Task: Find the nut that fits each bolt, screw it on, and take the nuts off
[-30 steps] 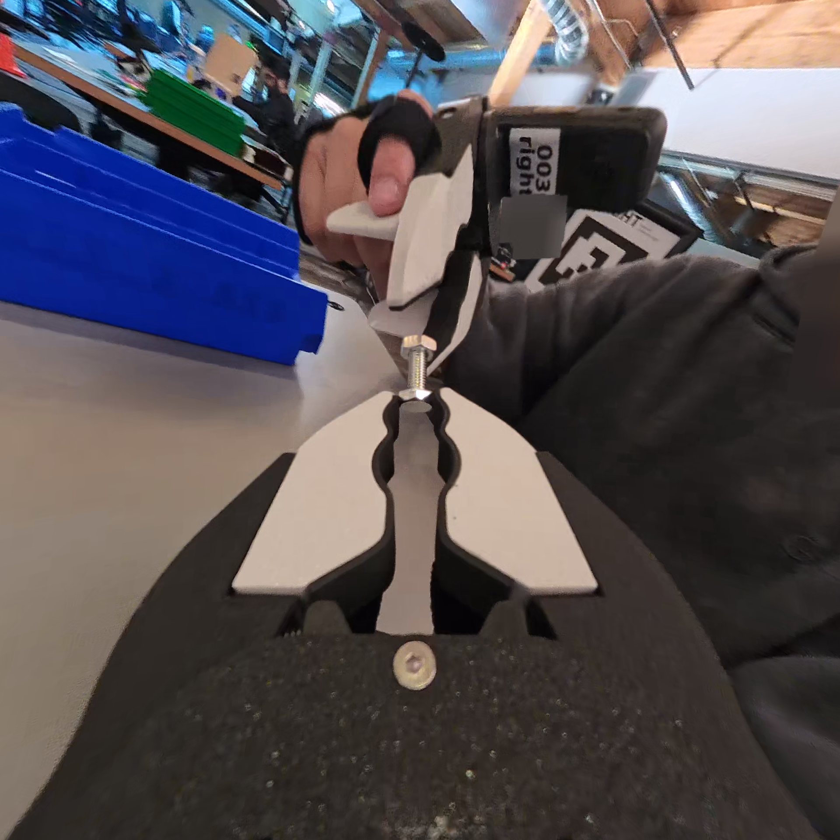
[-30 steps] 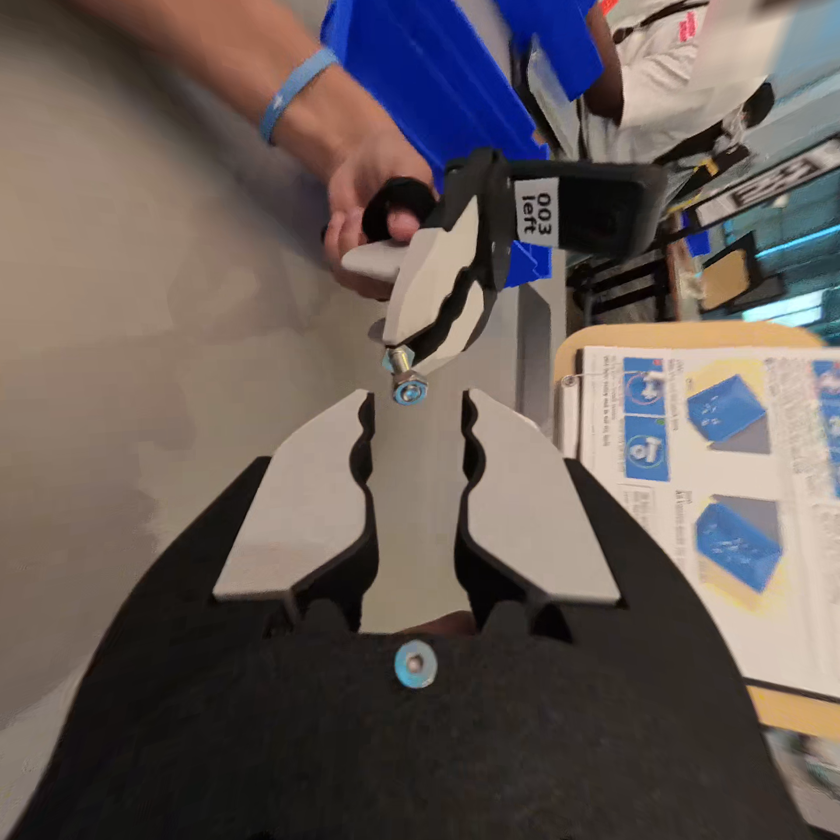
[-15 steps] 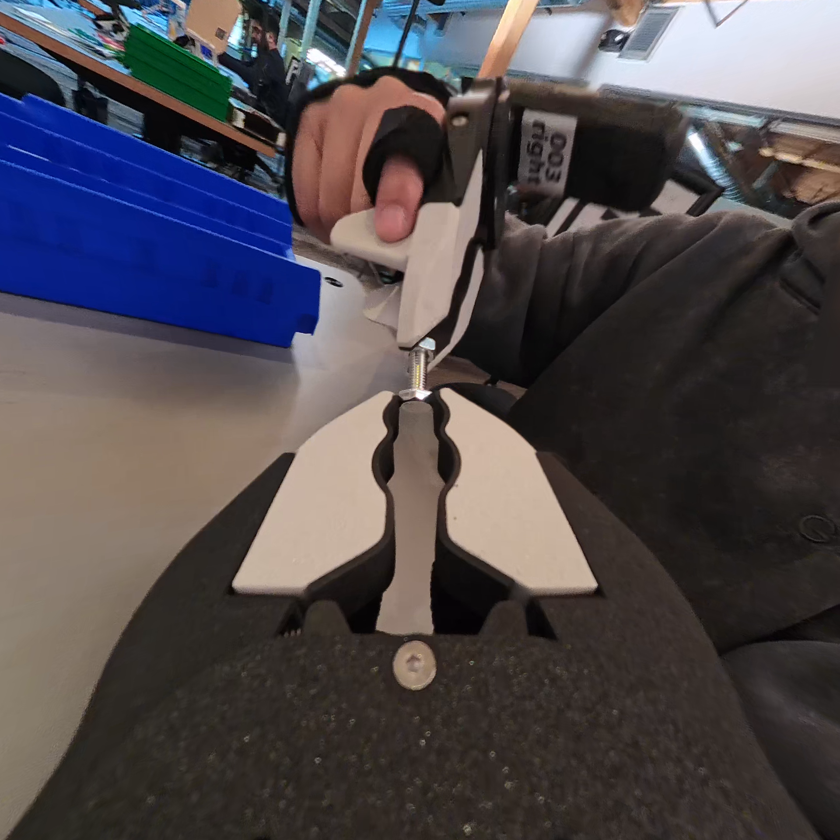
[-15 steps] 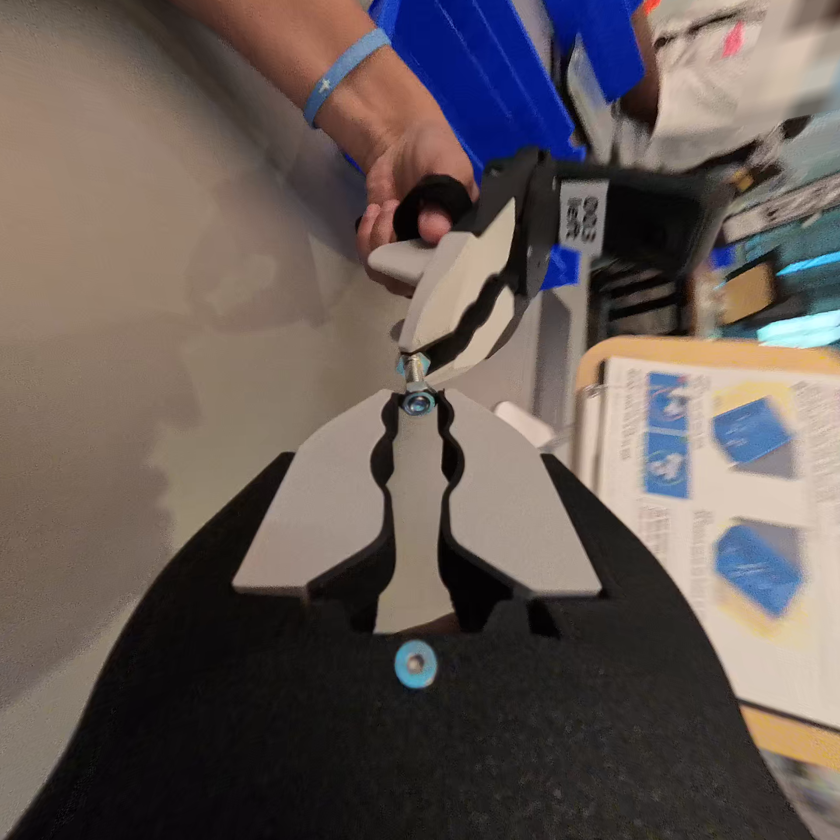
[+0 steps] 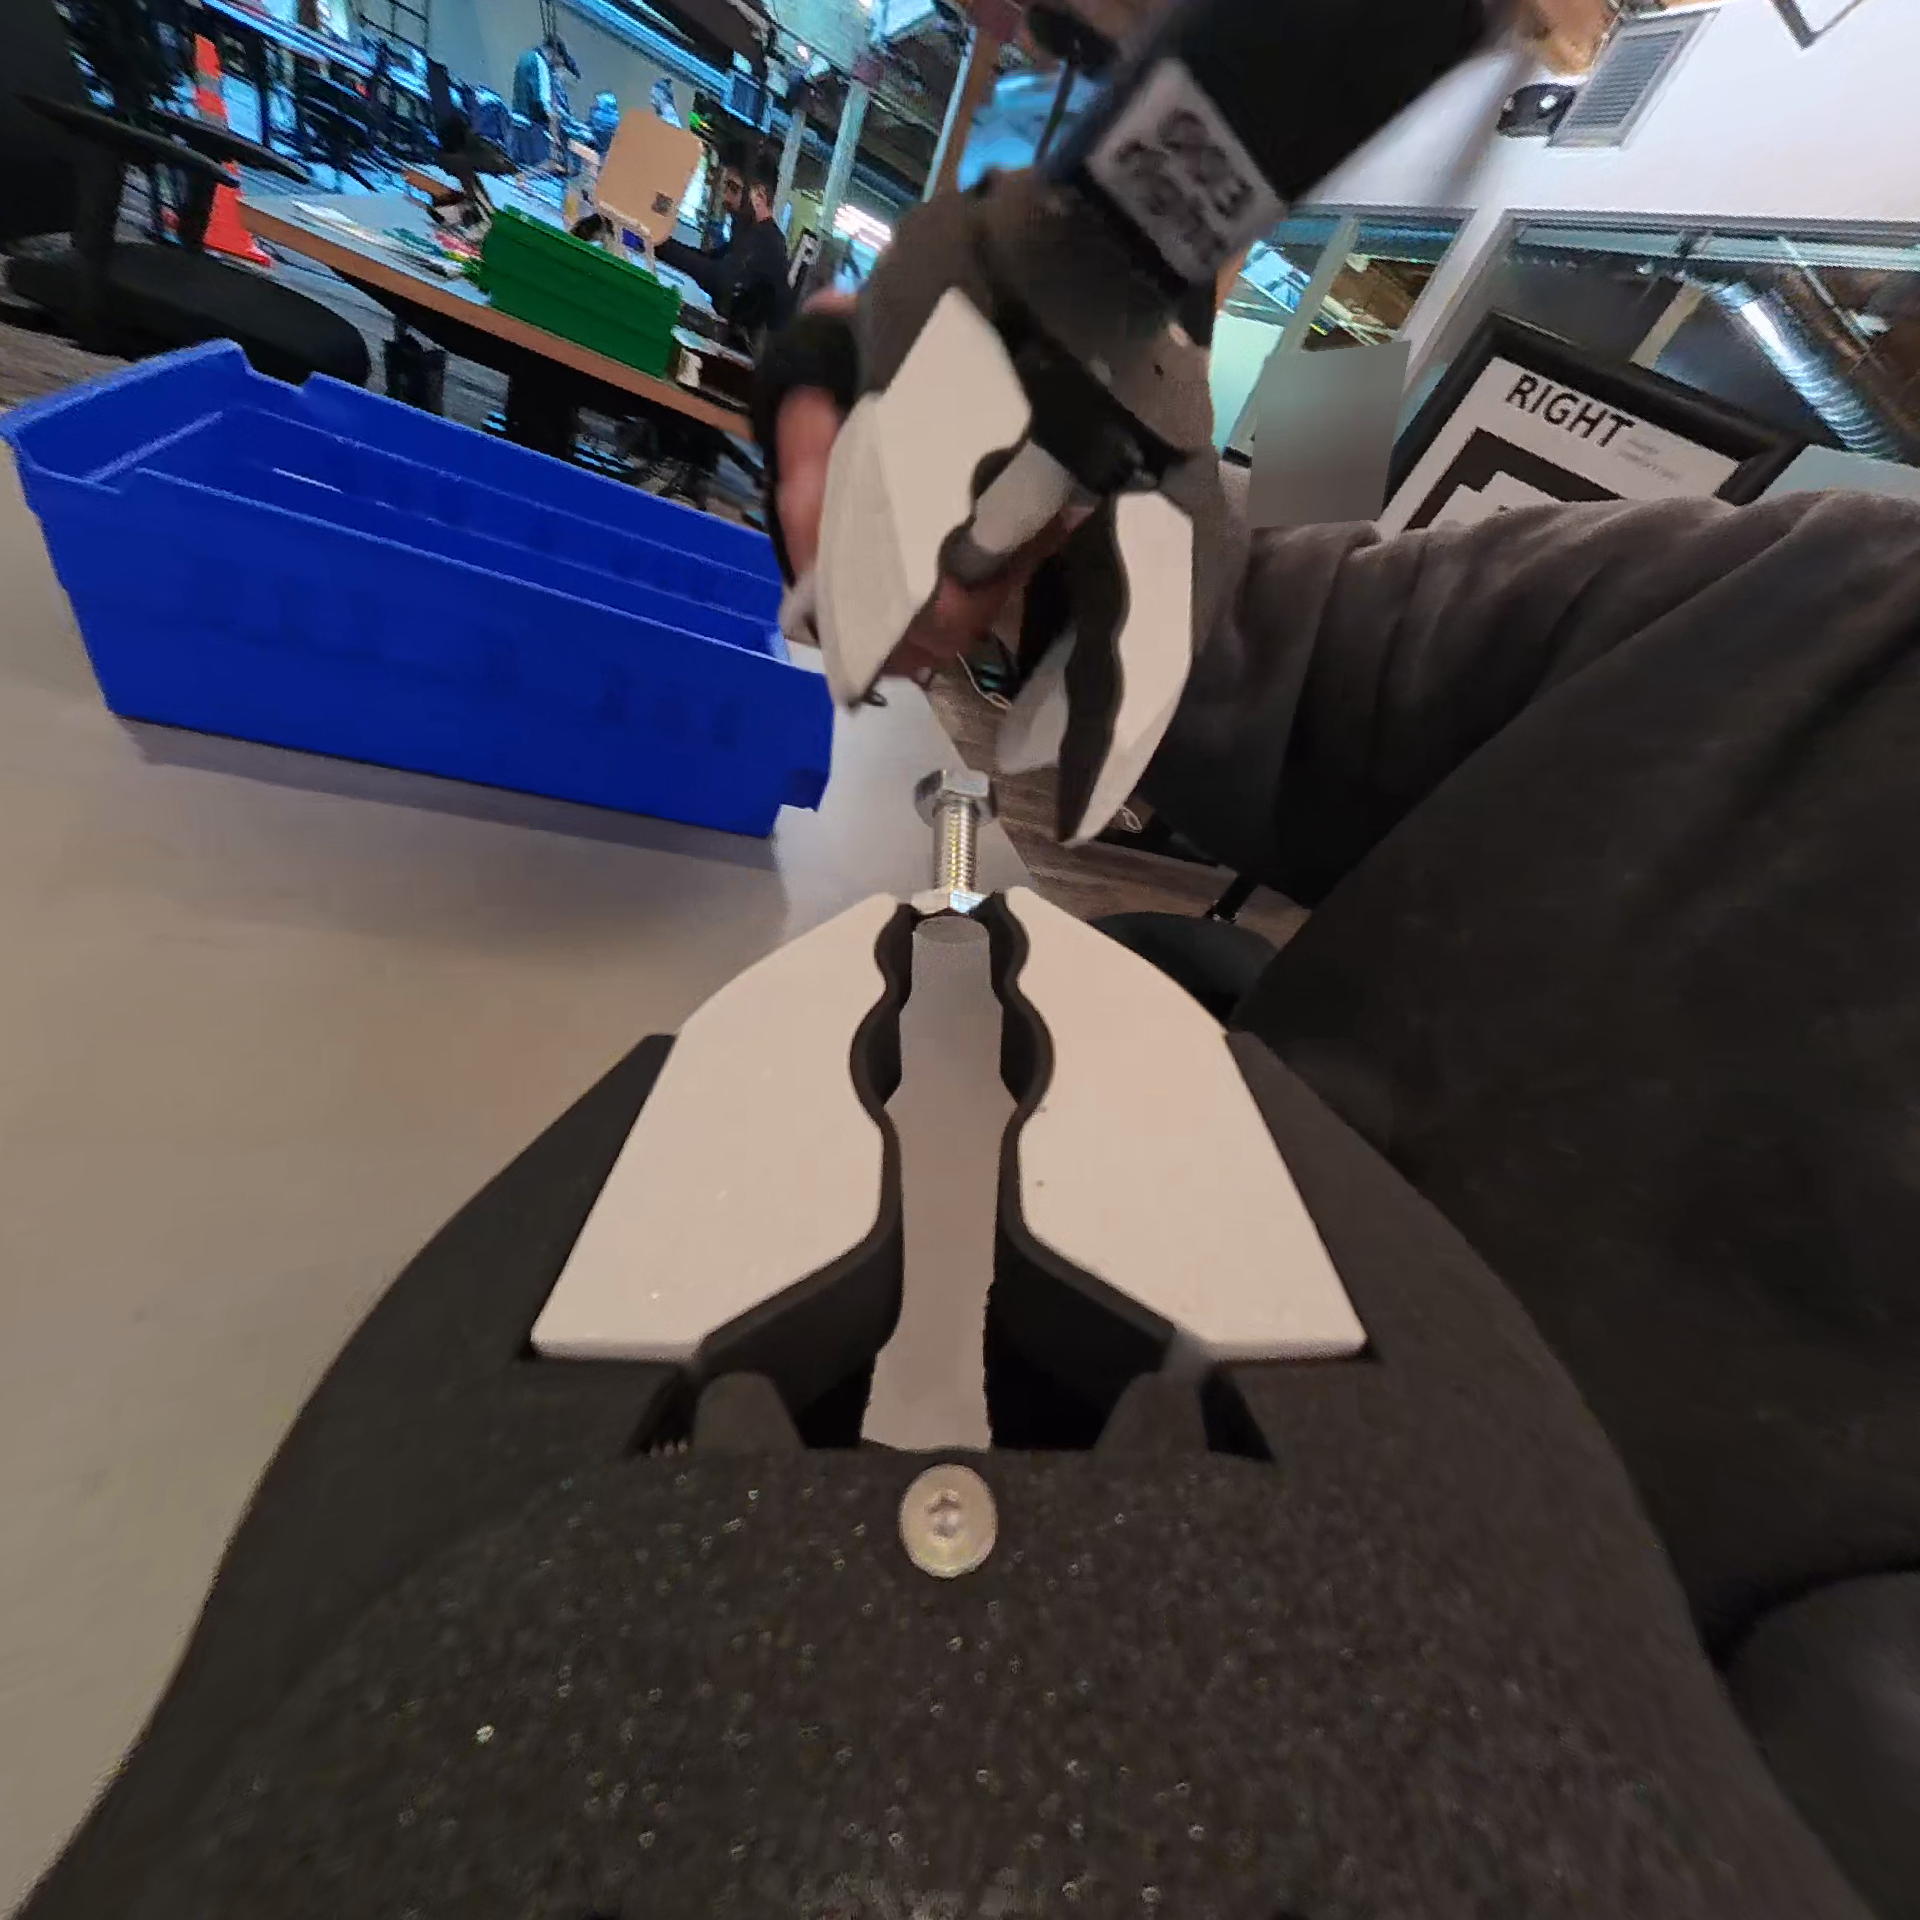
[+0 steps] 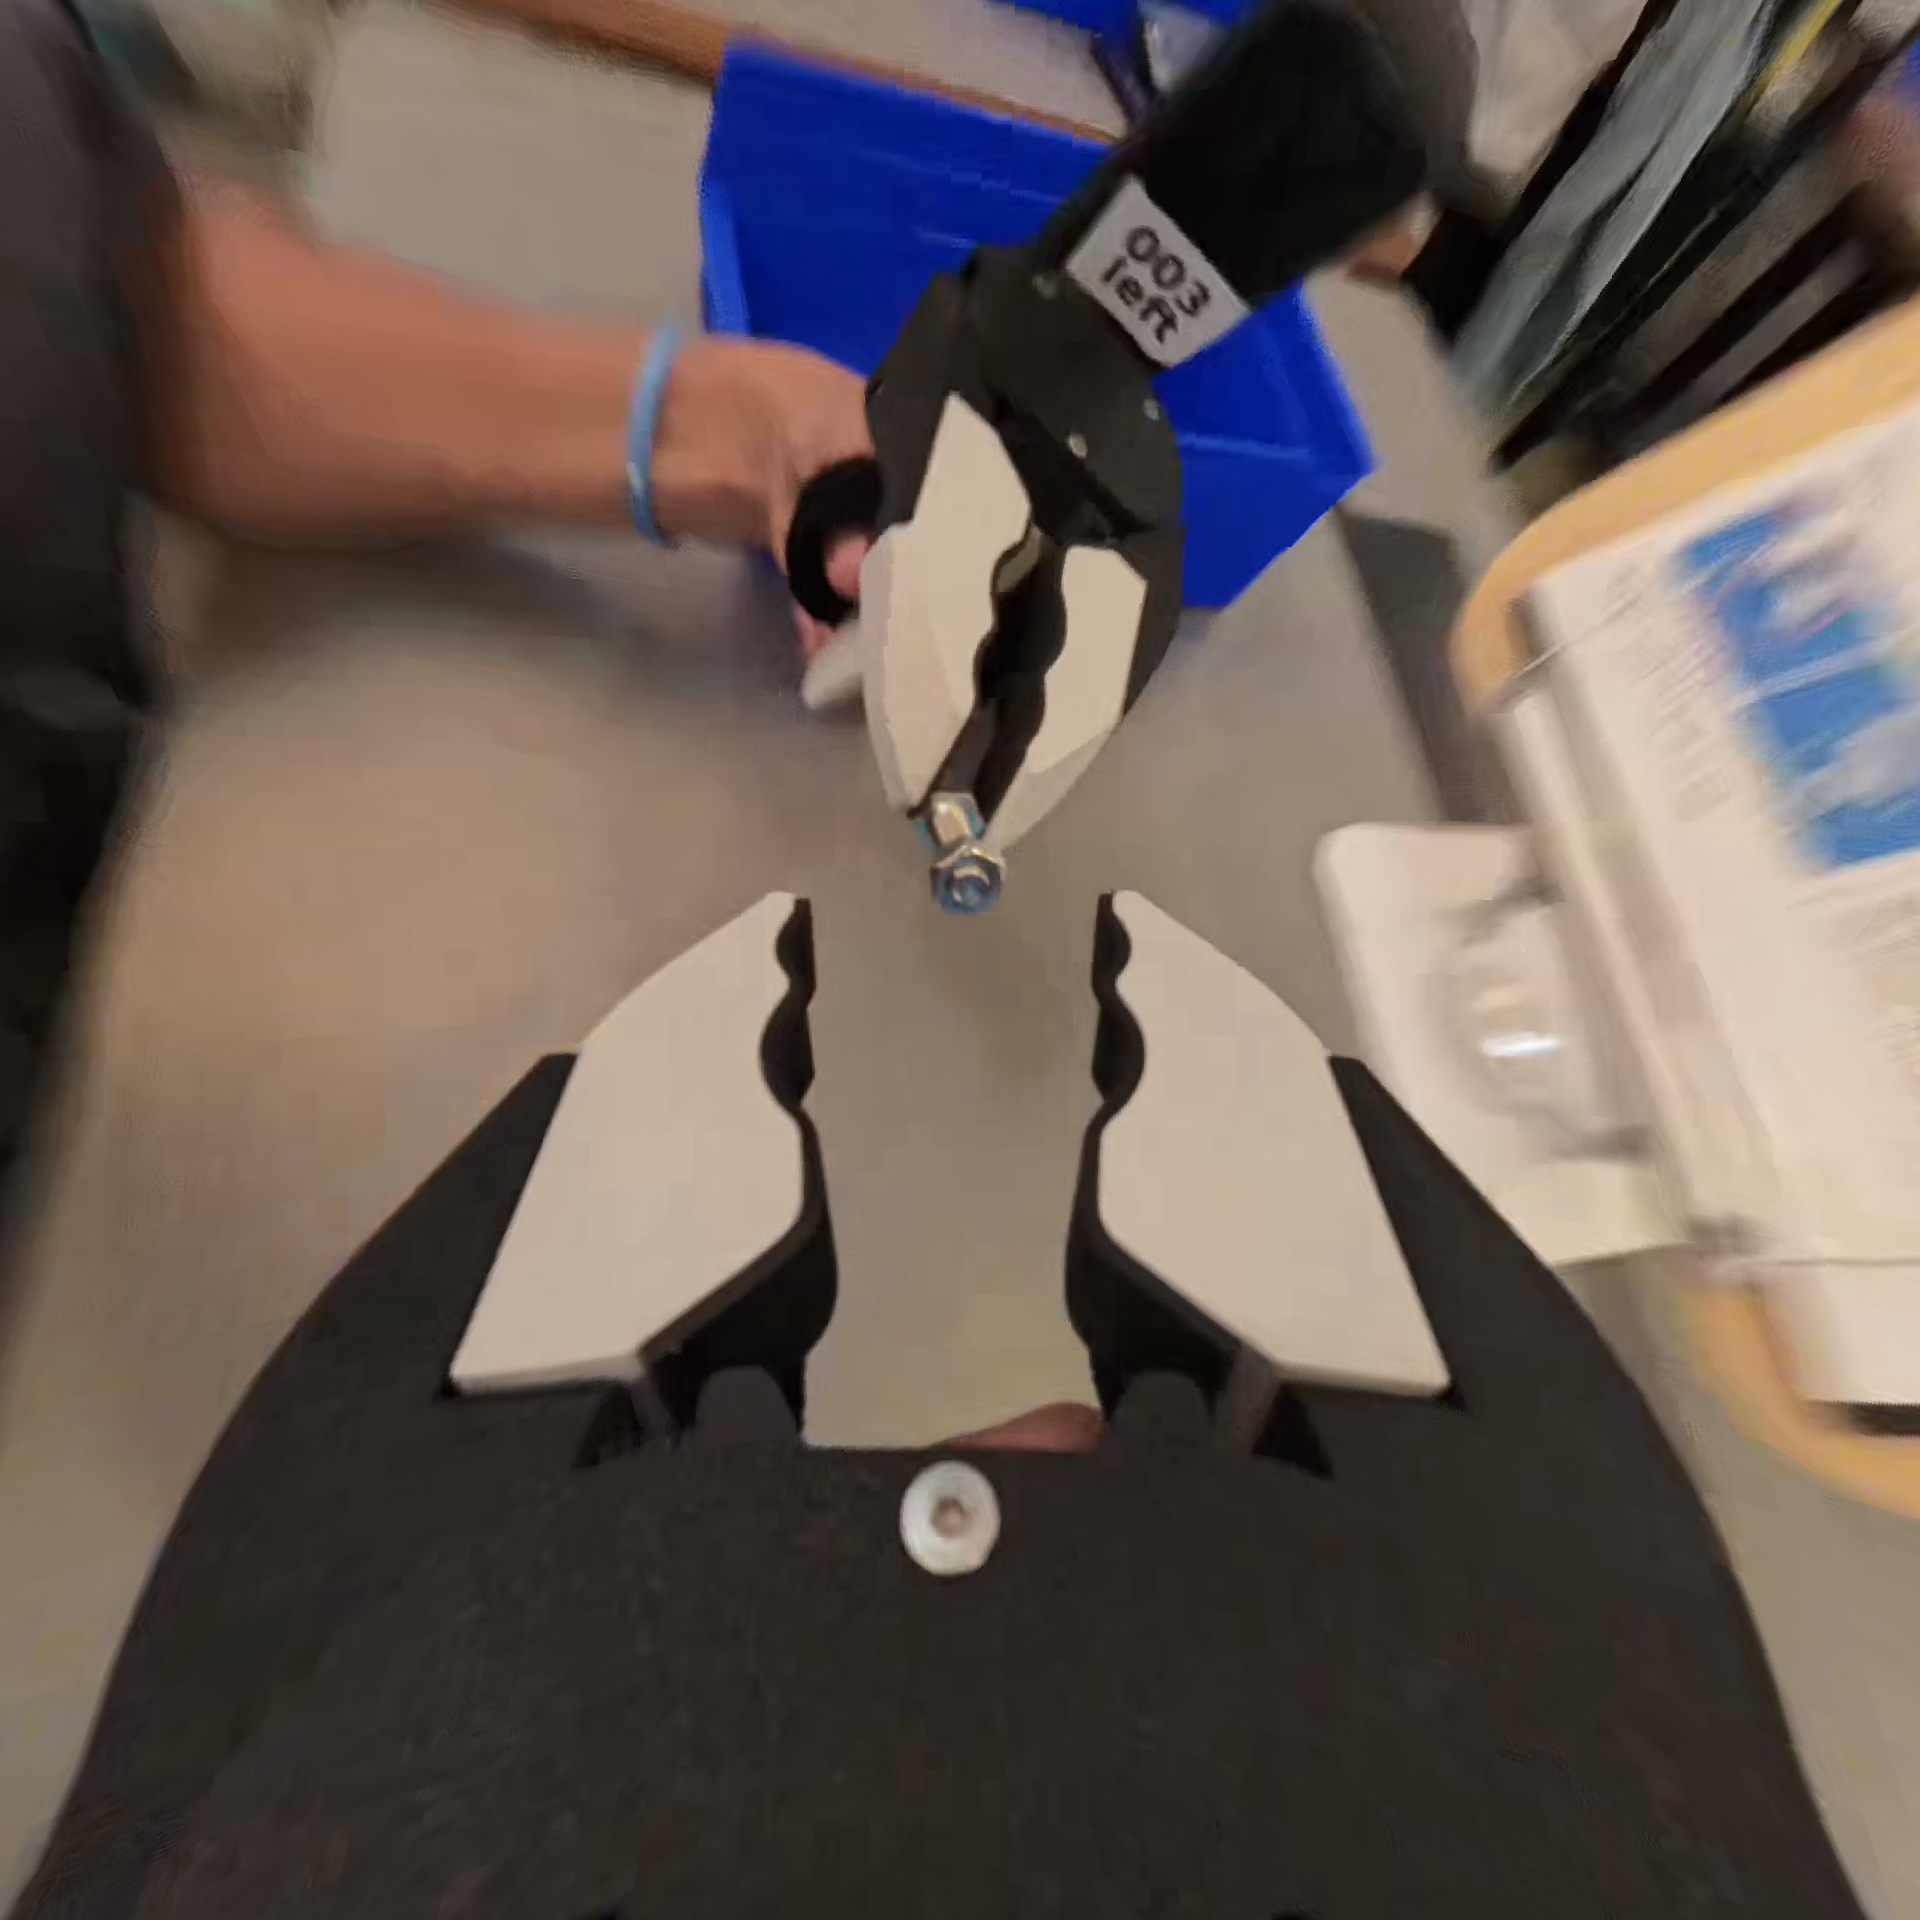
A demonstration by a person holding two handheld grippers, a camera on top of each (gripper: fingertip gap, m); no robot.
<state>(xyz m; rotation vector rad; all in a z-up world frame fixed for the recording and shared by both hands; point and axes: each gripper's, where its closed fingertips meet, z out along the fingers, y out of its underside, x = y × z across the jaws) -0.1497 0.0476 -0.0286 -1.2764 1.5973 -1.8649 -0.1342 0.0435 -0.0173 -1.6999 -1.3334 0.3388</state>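
Left wrist view shows the left gripper (image 5: 954, 912) with its jaws drawn together on the nut (image 5: 954, 902) at their very tips, and the bolt (image 5: 954, 831) stands upright out of that nut, threaded shank below and hex head on top. Just above and to the right of the head hangs the right gripper (image 5: 971, 764), its jaws spread apart and touching neither bolt nor nut. Right wrist view looks almost end-on at the bolt head, with the nut pinched behind it between the far gripper's fingertips (image 6: 1023, 800), while its own wide-open fingers (image 6: 665, 1122) sit near it on either side, apart from it. Below lies a plain grey table (image 5: 260, 1039) carrying a blue bin (image 5: 416, 613); farther back are workbenches, green bins (image 5: 577, 286) and seated people. A printed sheet on a wooden board (image 6: 1766, 790) lies at the table's right side. Motion blur smears the right wrist view, so the pale object beside that sheet is probably a small tray, though this is unclear.
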